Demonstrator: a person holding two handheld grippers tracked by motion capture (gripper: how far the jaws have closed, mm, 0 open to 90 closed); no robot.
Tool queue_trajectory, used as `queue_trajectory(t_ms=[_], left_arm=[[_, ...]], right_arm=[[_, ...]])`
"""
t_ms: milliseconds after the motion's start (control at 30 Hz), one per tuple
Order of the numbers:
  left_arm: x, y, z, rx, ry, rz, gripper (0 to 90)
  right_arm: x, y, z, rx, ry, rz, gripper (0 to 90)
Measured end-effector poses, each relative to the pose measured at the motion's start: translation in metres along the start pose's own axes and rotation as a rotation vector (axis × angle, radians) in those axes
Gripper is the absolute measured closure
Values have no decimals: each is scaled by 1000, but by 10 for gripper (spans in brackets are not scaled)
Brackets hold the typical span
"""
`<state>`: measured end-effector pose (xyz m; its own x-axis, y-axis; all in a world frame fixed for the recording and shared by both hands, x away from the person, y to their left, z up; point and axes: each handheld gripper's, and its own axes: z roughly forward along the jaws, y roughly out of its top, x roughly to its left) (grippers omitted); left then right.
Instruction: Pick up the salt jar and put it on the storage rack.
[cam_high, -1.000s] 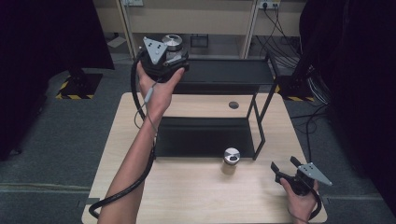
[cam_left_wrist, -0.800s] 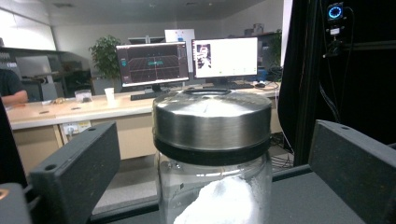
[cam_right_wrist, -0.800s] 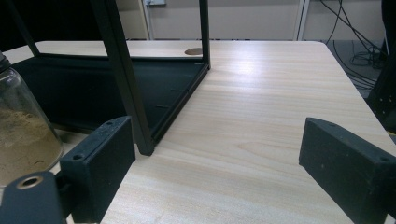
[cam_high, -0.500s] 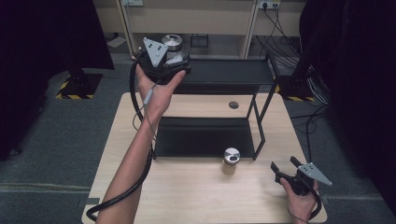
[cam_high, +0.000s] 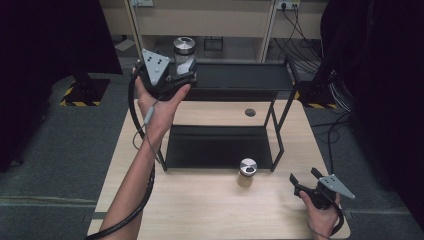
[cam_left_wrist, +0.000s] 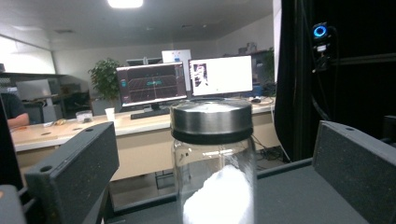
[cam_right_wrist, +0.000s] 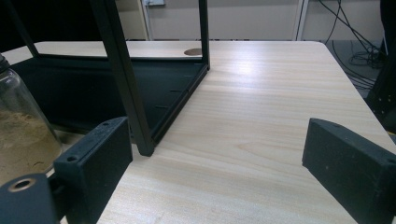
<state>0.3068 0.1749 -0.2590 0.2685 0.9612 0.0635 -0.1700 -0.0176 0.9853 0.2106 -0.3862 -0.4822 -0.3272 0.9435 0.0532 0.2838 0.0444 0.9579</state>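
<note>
left gripper (cam_high: 186, 76): my jaws spread, just been opening; white-powder jar (cam_left_wrist: 212, 163) between them, untouched, on top shelf (cam_high: 240, 80).
right gripper (cam_high: 306, 180): jaws spread, just been opening, nothing between; low over table (cam_high: 200, 210).
brown-powder jar (cam_high: 247, 170): on the table, by the rack.
risk: if I pull out crooked, a jaw clips the white-powder jar and it likely tips off the shelf edge.

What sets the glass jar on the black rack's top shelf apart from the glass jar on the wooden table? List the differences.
The glass jar of white powder stands on the black metal rack's top shelf; the glass jar of tan powder stands on the wooden table.
The white-powder jar sits between the left gripper's open jaws; the tan-powder jar stands apart from the right gripper.
Both are upright with silver metal lids.
</note>
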Motion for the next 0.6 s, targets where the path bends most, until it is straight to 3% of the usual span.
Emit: queue_trajectory(t_ms=[267,600], left_arm=[[-1,-13,-18,-39,-30,12,0],[-8,-38,-61,-100,-70,32,0]], right_arm=[[3,0,1,0,-4,0,64],[5,0,1,-3,-15,6,56]])
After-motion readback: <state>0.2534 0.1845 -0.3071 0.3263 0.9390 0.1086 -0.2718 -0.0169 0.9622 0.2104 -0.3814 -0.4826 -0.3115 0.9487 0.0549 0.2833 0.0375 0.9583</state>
